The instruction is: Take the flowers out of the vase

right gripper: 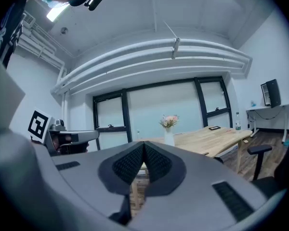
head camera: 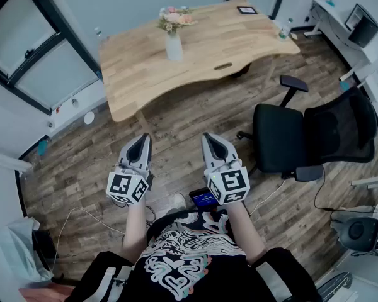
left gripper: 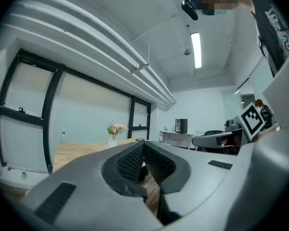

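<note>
Flowers (head camera: 175, 17) in a white vase (head camera: 174, 48) on the far wooden table (head camera: 239, 43). Left gripper (head camera: 142, 139) and right gripper (head camera: 210, 139) are closed and empty (stems probably light and crushable; grasp bunched stems above the rim).

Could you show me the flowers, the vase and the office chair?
flowers (head camera: 175, 17), head view, on the pink blooms.
vase (head camera: 174, 48), head view, on its white body.
office chair (head camera: 280, 137), head view, on its black seat.
</note>
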